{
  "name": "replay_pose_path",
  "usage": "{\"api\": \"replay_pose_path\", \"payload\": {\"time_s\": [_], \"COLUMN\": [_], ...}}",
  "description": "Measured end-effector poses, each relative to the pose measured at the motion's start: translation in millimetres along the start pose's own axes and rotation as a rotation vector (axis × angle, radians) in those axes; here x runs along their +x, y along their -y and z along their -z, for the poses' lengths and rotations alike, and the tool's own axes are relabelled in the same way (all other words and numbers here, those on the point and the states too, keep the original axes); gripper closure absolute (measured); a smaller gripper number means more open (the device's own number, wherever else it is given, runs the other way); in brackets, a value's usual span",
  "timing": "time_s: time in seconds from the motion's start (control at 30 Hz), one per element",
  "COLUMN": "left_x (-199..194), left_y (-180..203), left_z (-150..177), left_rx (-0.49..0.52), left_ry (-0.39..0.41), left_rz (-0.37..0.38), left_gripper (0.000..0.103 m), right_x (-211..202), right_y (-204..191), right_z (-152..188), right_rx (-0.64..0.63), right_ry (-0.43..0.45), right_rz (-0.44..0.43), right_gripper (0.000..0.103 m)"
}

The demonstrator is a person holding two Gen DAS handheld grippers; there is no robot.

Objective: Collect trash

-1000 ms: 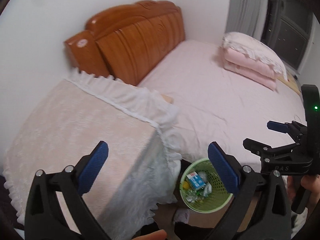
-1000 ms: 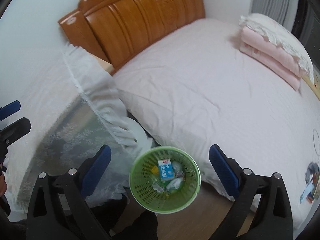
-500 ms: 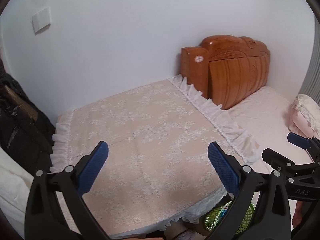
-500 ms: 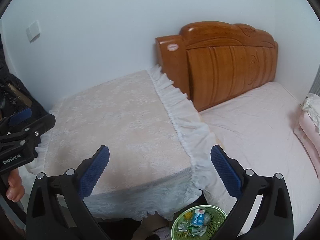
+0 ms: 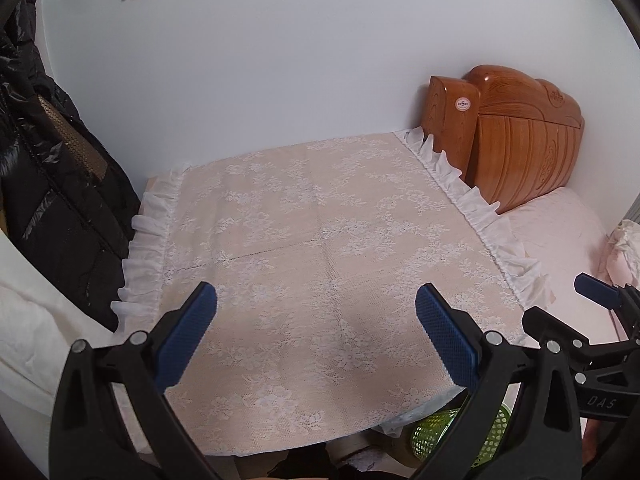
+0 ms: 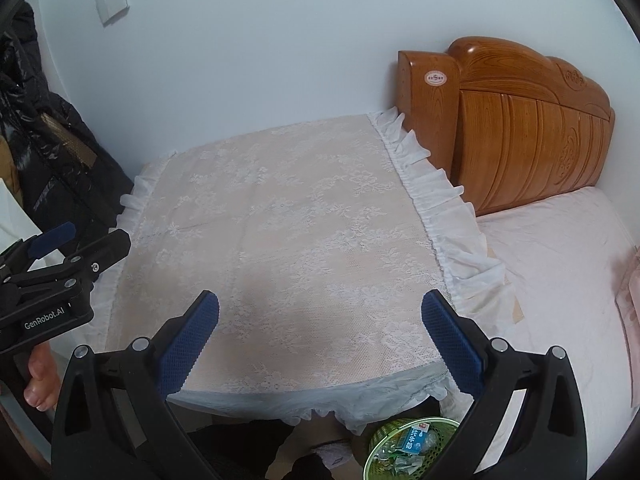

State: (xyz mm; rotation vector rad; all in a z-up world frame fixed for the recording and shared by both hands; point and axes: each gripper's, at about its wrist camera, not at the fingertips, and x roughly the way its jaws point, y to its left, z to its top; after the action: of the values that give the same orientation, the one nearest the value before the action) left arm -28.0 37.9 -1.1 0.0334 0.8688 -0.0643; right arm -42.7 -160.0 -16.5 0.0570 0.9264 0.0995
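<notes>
Left claw [image 5: 316,320]: jaws wide apart, nothing between them, hovering over the lace-covered worktop [image 5: 320,240].
Right claw [image 6: 320,328]: also spread wide and holding nothing, above the same worktop [image 6: 280,220]; seen from the left view at the right edge [image 5: 576,304].
Green basket [image 6: 404,450]: on the floor below the worktop's near right corner, under and just inside the right claw's right finger [image 6: 450,344]; well below both claws, touching neither.
Trash [image 6: 416,442]: blue-and-white carton plus crumpled wrappers lay inside the basket.
Basket from left view [image 5: 460,436]: only a slice showed, mostly hidden behind the left claw's right finger [image 5: 446,340].
Bed [image 6: 560,264]: right of the worktop, wooden headboard [image 6: 520,128] against the wall.
Black jacket [image 5: 52,184]: hung at the left.
</notes>
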Motion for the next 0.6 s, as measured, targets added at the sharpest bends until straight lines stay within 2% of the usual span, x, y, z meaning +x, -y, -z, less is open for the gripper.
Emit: {"api": "replay_pose_path", "payload": {"time_s": [0.6], "left_x": [7.7], "left_y": [-3.3], "left_z": [-3.4], "left_rx": [0.015], "left_ry": [-0.016], "left_rz": [0.009], "left_gripper": [0.008], "right_x": [10.8], "right_y": [2.8], "right_z": [-1.3], "right_rx": [0.011], "right_ry": [-0.019], "right_rz": [0.017], "right_gripper": [0.002]}}
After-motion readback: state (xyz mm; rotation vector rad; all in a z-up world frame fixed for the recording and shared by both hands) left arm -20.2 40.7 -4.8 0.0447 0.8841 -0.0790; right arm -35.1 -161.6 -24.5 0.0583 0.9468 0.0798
